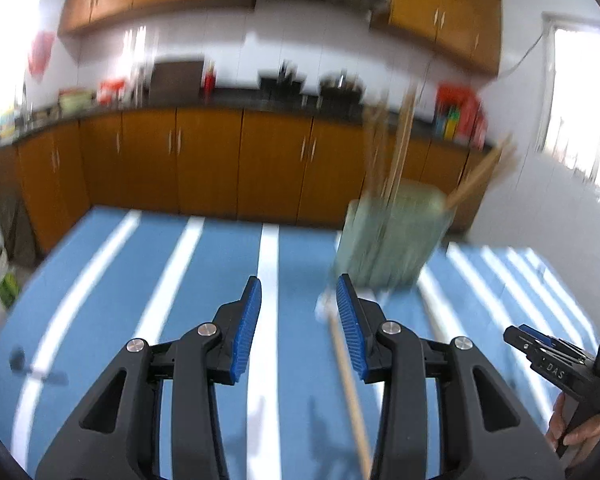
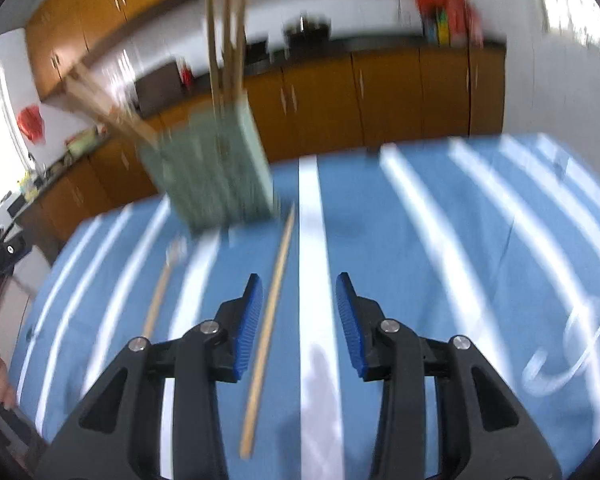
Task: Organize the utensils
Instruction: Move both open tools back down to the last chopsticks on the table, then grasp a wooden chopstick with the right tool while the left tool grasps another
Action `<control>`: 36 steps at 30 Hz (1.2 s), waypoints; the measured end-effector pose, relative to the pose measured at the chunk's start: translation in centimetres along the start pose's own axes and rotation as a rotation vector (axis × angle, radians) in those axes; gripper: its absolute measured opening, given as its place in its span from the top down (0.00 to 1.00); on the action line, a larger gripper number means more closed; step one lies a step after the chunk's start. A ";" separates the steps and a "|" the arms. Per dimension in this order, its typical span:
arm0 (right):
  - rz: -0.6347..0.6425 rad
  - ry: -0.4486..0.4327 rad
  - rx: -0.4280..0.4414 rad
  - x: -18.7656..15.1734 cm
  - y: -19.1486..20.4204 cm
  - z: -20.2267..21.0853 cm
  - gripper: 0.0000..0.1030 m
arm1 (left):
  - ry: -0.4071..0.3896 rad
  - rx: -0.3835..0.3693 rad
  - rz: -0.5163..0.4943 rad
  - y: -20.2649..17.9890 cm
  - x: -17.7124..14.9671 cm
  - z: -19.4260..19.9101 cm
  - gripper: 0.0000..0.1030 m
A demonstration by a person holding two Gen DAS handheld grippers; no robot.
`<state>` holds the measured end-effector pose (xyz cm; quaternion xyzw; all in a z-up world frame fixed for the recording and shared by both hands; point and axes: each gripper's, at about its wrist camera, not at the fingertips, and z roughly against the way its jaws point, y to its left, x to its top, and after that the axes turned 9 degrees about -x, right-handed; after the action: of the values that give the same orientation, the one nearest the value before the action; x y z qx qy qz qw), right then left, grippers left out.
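A pale green utensil holder (image 1: 392,236) stands on the blue striped tablecloth (image 1: 204,264) with several wooden chopsticks (image 1: 404,136) upright in it. It also shows in the right wrist view (image 2: 216,172). A fork with a wooden handle (image 1: 350,384) lies under my left gripper's right finger, and shows in the right wrist view (image 2: 160,292). A single wooden chopstick (image 2: 268,328) lies beside my right gripper's left finger. My left gripper (image 1: 299,304) is open and empty. My right gripper (image 2: 299,304) is open and empty. Both views are motion-blurred.
A small dark spoon-like utensil (image 1: 32,368) lies at the table's left. The right gripper (image 1: 556,364) shows at the left view's right edge. Orange kitchen cabinets (image 1: 204,160) and a cluttered counter stand behind the table. A white drawn mark (image 2: 572,344) is on the cloth.
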<state>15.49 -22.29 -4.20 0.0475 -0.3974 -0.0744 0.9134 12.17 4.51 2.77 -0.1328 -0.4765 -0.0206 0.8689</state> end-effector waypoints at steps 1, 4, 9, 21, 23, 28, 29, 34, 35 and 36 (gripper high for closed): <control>-0.005 0.041 0.013 -1.3 0.1 -0.7 0.63 | 0.045 -0.002 0.022 0.5 -1.4 -0.7 0.61; 0.019 0.091 0.042 -3.4 1.5 -1.5 0.63 | 0.122 -0.020 0.065 1.0 -3.6 -1.8 0.61; 0.108 0.127 0.007 -4.2 4.1 -2.3 0.70 | 0.174 -0.066 0.057 -0.6 -5.2 -2.3 0.61; 0.038 0.114 -0.101 -2.9 -0.3 -3.0 0.92 | 0.300 -0.097 -0.006 -4.5 -8.2 -5.6 0.61; 0.033 0.116 -0.102 -2.9 -0.7 -3.0 0.92 | 0.321 -0.074 -0.019 -4.8 -8.6 -6.2 0.66; 0.037 0.115 -0.093 -2.7 -0.6 -3.2 0.92 | 0.332 -0.011 -0.037 -4.4 -8.8 -6.9 0.92; 0.040 0.116 -0.090 -2.6 -0.6 -3.3 0.92 | 0.333 -0.007 -0.024 -3.9 -8.6 -7.0 0.92; 0.061 0.114 -0.089 -2.2 -0.1 -3.6 0.92 | 0.321 0.063 0.026 -0.1 -7.3 -7.2 0.92; 0.068 0.112 -0.094 -2.0 0.0 -3.8 0.92 | 0.319 0.074 0.033 0.6 -7.1 -7.2 0.92; 0.074 0.108 -0.101 -1.9 0.1 -3.9 0.92 | 0.316 0.088 0.040 1.4 -6.8 -7.3 0.92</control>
<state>17.10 -21.80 -8.17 -0.0095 -0.3446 -0.0576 0.9369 14.66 3.38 -6.92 -0.0992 -0.3315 -0.0028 0.9382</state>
